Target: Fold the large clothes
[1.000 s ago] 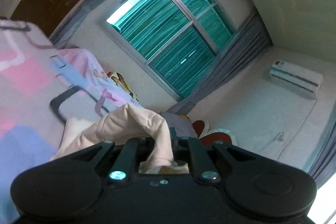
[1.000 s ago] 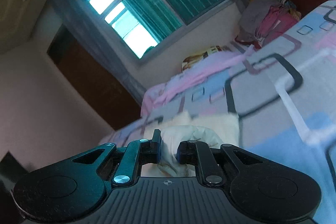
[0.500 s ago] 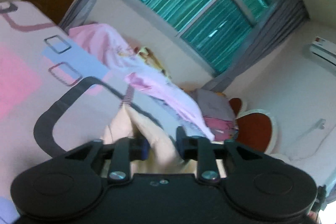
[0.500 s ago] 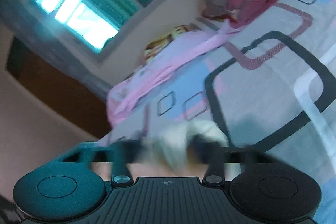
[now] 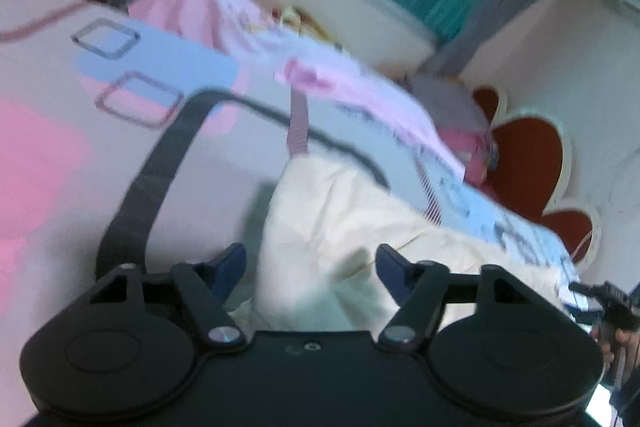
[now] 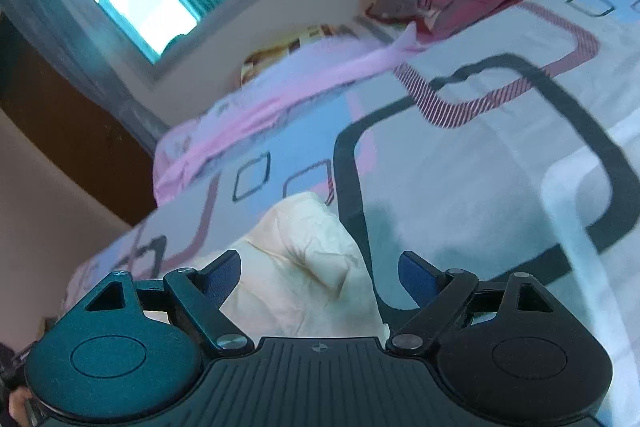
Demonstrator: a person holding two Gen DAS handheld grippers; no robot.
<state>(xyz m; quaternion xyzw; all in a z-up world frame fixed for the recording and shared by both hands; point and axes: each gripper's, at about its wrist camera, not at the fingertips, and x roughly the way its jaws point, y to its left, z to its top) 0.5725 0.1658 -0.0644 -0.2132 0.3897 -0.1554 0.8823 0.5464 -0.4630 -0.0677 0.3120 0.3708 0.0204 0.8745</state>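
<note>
tools, two, spread over one cream garment (image 5: 344,227).

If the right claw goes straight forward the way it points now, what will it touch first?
Most likely the cream garment, bunched between the open fingers of the right claw and not pinched. Beyond it lies the patterned bedsheet. Depth is hard to judge in this fisheye view.
</note>
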